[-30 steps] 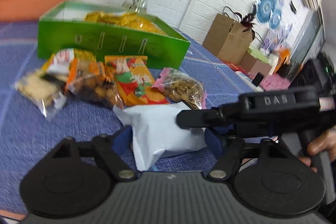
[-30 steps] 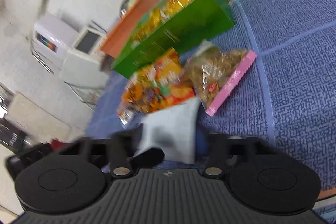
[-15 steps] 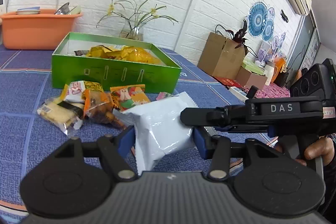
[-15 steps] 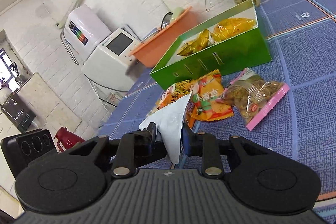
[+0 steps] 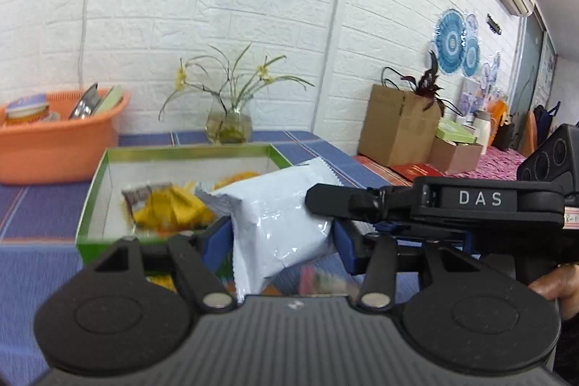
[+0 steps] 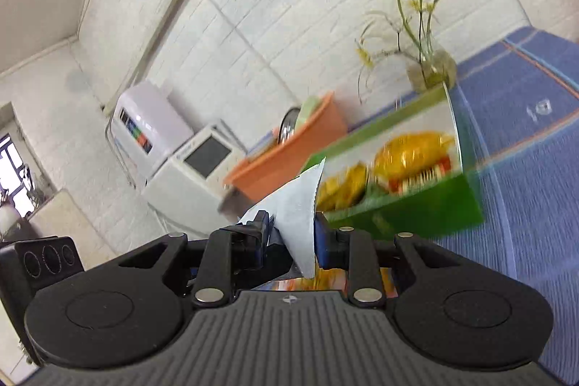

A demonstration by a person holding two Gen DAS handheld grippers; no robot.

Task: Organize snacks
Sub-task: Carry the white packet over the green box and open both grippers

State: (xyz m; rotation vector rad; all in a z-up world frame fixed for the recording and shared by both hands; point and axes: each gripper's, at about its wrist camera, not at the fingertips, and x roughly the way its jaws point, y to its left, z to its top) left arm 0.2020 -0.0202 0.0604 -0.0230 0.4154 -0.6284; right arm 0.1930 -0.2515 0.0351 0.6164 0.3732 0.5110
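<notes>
Left wrist view: left gripper [image 5: 278, 237] clamps the white snack packet [image 5: 278, 219] across its middle, lifted just before the green box [image 5: 90, 205]. Right gripper [image 6: 291, 236] pinches the packet's [image 6: 298, 205] other end; motion blur, so pad contact probably firm. Jaws just closed in. Packet looks light, puffy, slick film; best held at the crimped seams, not the belly

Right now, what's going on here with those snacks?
A person is tidying snacks with two hand-held tongs. Both the left tongs and the right tongs grip one white snack packet, held up in front of the open green box, which already holds yellow packets. It is not in yet.
</notes>
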